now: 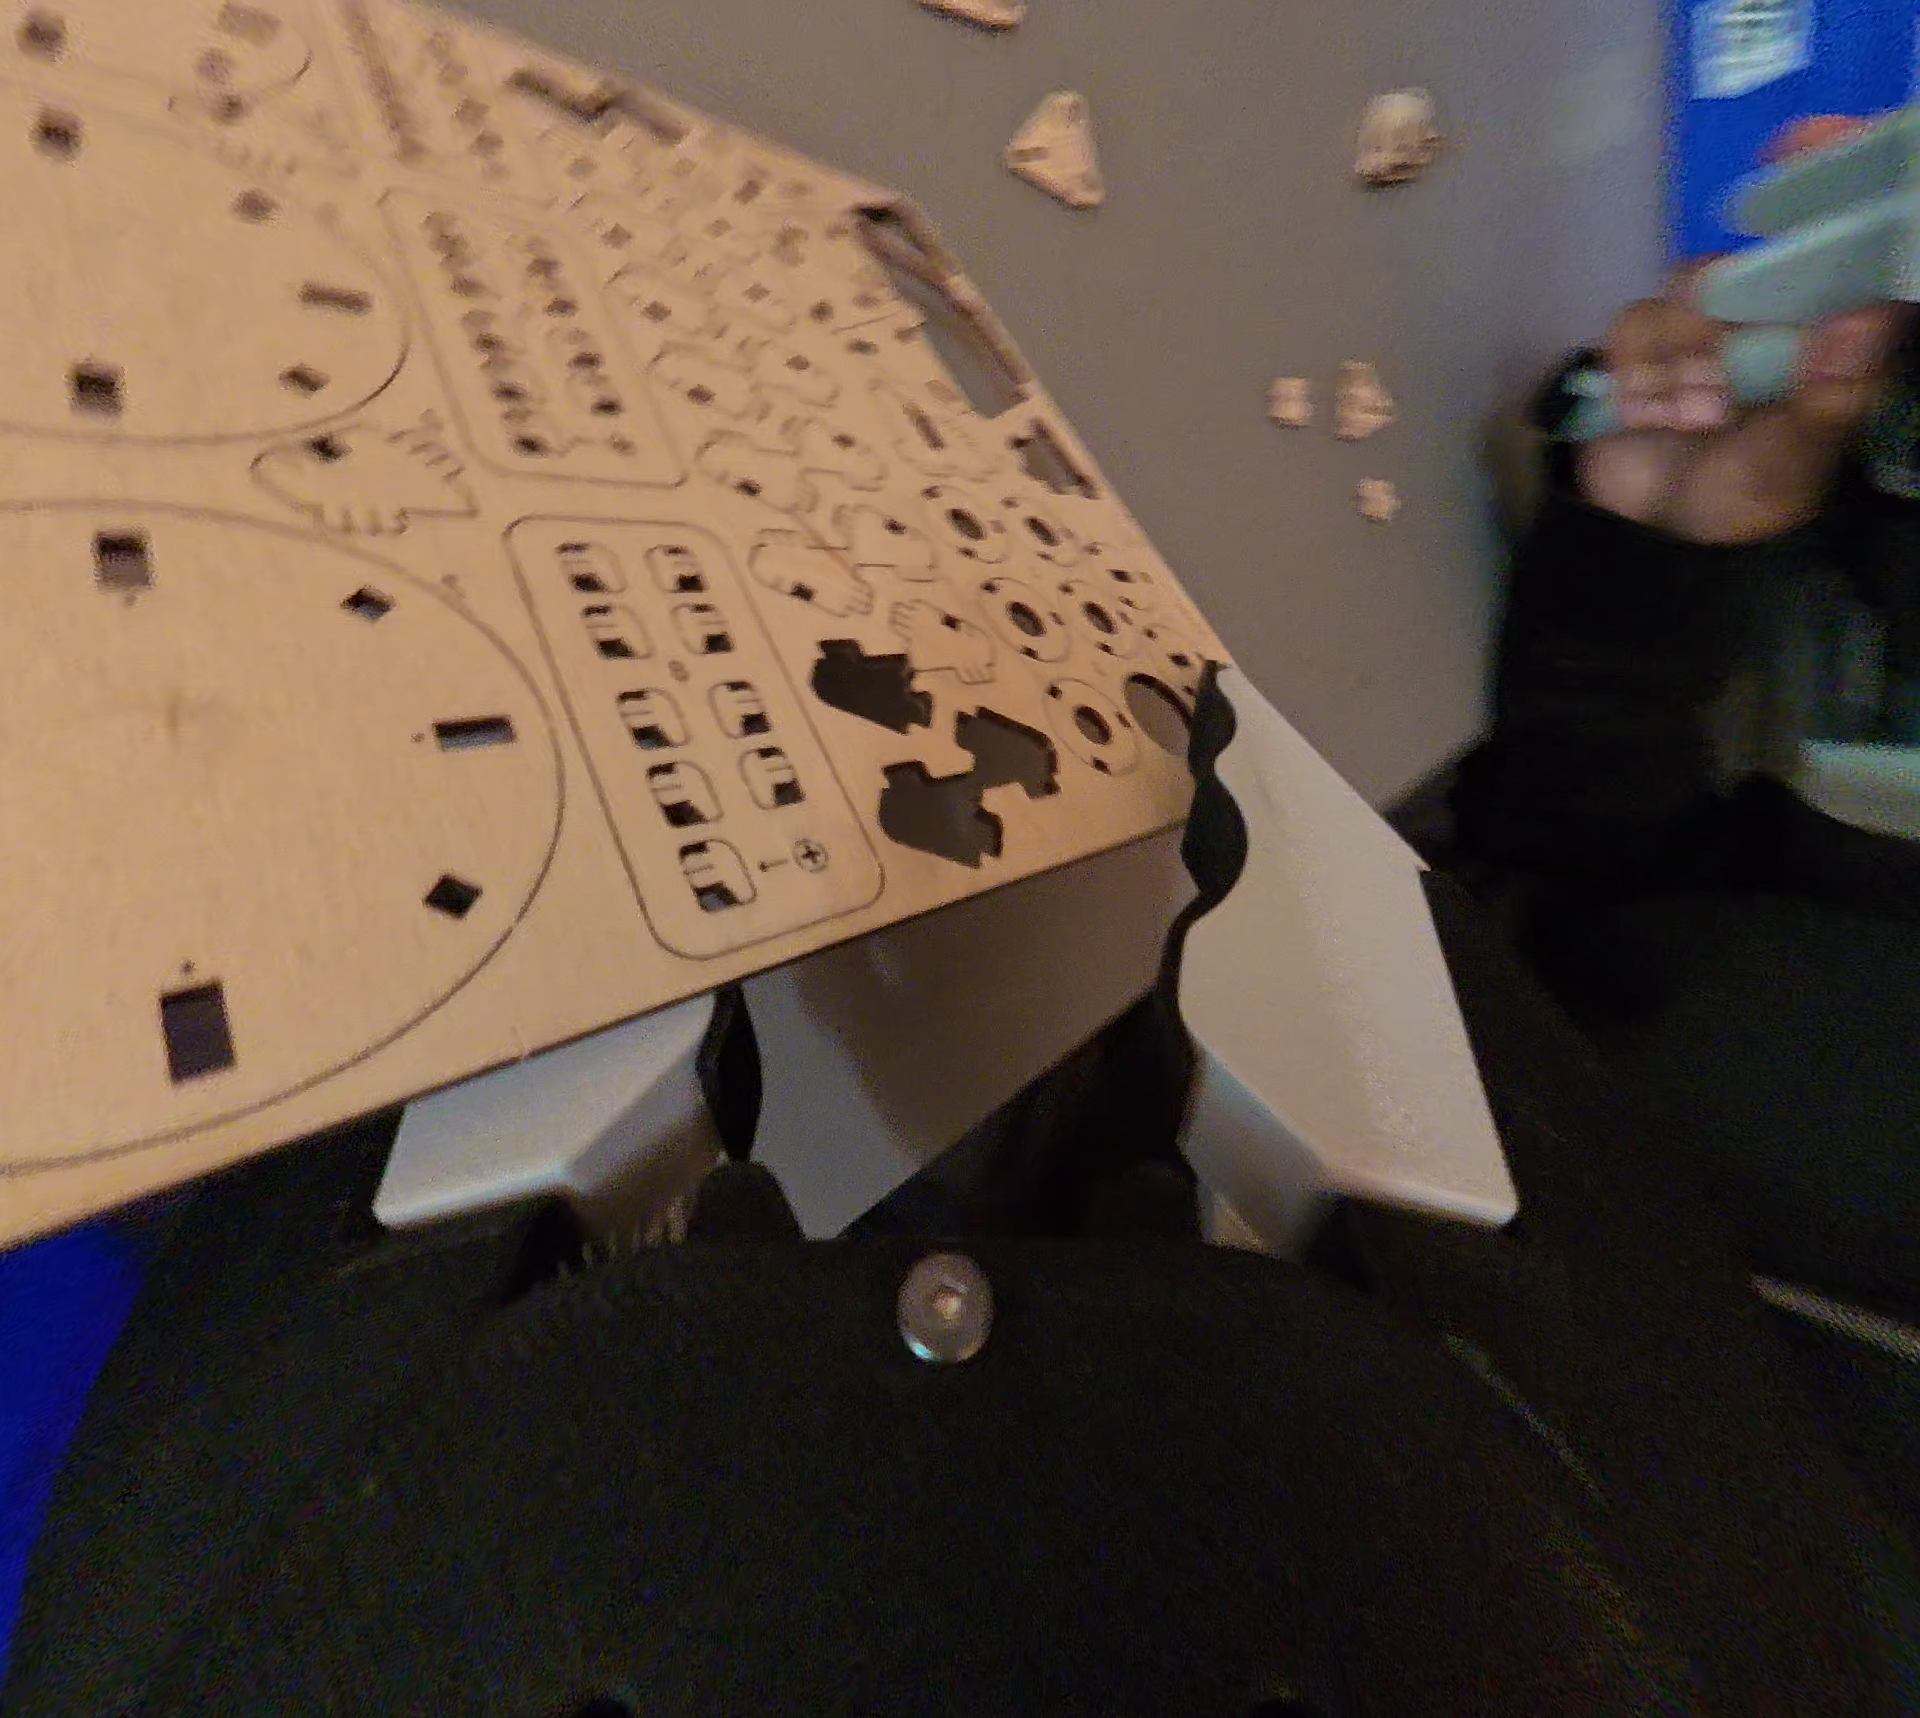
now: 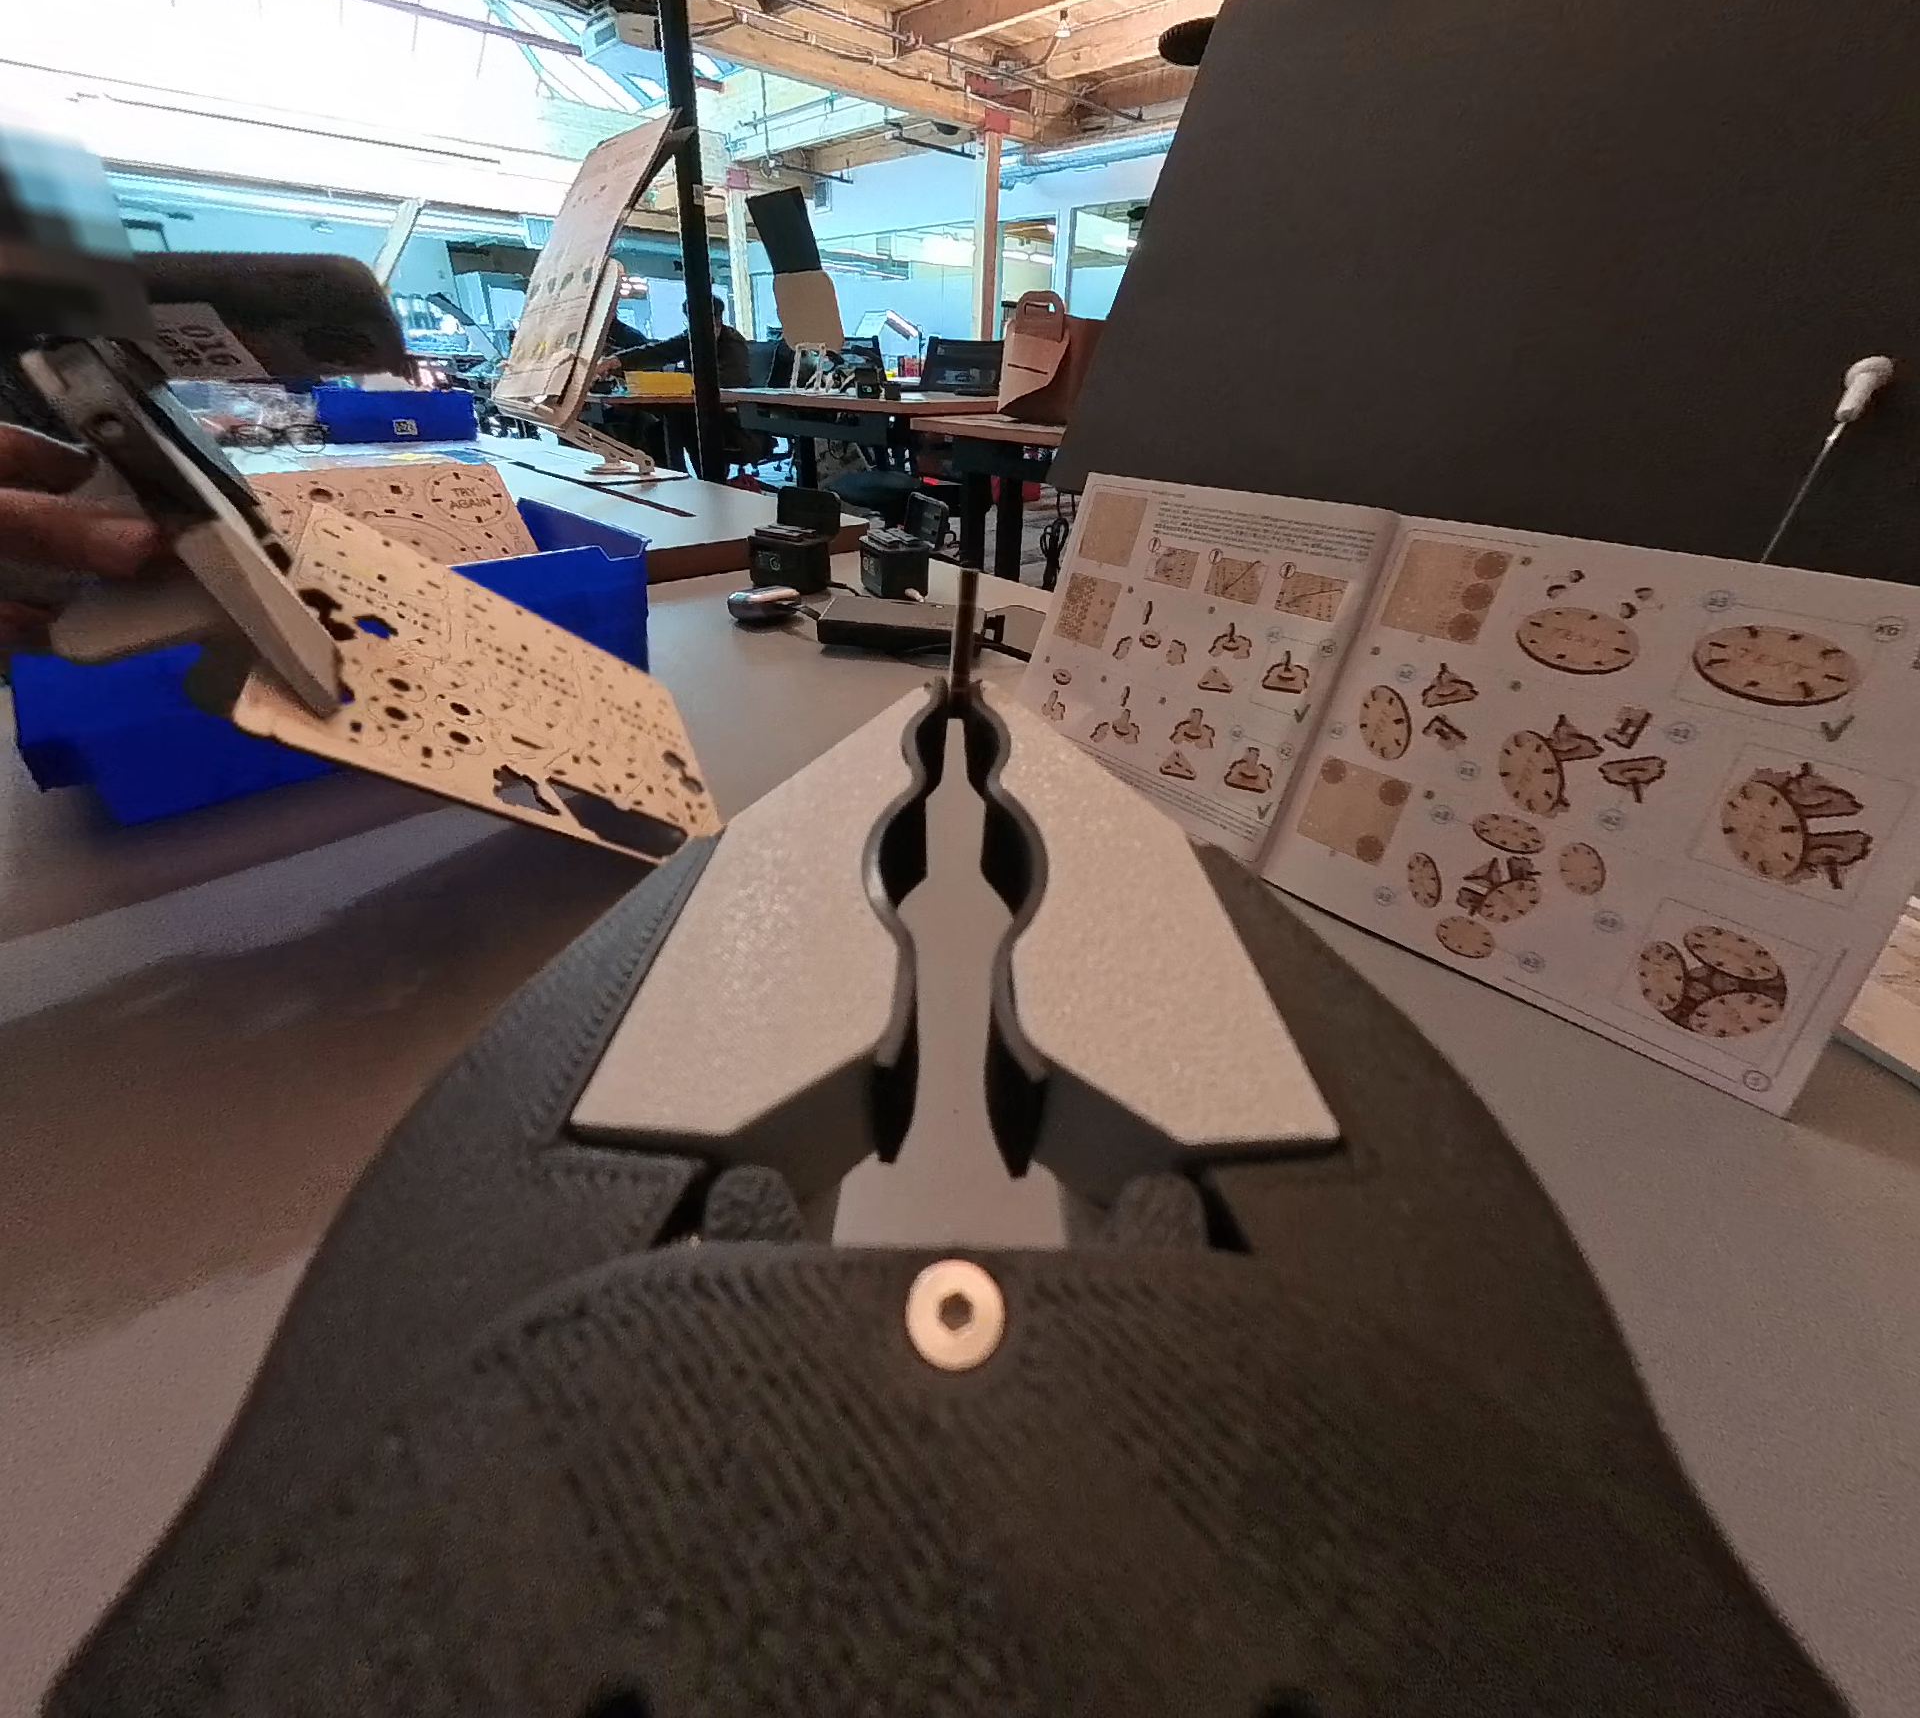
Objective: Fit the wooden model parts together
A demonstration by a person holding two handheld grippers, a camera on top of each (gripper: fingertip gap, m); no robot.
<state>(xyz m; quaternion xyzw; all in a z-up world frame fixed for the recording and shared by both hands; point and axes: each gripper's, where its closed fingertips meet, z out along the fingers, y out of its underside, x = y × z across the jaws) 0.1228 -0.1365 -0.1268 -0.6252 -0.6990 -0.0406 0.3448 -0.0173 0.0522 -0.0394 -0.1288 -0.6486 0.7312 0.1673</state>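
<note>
Where the right tool (image 2: 957, 702) sits nearest, its two grey fingers are pressed together at the tips on a thin dark rod (image 2: 964, 629) that stands upright out of them. Just to its left, the left tool (image 2: 301, 671) clamps one corner of a laser-cut plywood sheet (image 2: 468, 702) — tilted, lifted clear of the grey worktop (image 2: 727, 660), with several small shapes already punched out. From the left tool's own side the sheet (image 1: 520, 525) covers one finger, the other finger (image 1: 1340, 941) lying against its edge. Loose wooden pieces (image 1: 1055, 146) lie scattered on the worktop beyond. Behind the sheet stands a blue bin (image 2: 561, 588); to the right an open instruction booklet (image 2: 1455, 733) leans on a dark board (image 2: 1507, 266). Farther off — black chargers (image 2: 790, 556) and other worktops.
</note>
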